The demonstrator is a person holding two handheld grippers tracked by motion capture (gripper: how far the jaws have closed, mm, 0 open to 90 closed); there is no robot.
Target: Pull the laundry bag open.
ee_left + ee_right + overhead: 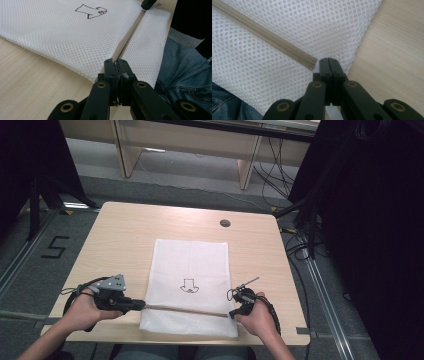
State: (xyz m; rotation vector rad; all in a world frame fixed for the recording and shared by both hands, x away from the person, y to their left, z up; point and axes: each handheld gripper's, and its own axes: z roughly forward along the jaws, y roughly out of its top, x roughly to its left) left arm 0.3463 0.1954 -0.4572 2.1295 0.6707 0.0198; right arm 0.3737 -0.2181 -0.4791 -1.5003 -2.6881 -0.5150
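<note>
High view: white mesh bag lies flat mid-table, zipper running across its near end. My left gripper is at the zipper's left end, my right gripper at its right end. A small arrow drawing sits on the bag.

Left gripper view: jaws fully closed at the bag's edge where the zipper starts; a bit of white mesh is pinched between them. My jeans show beside the bag.

Right gripper view: jaws closed tight, tips right at the zipper's end on the mesh. Can't tell if fabric is actually clamped here.
</note>
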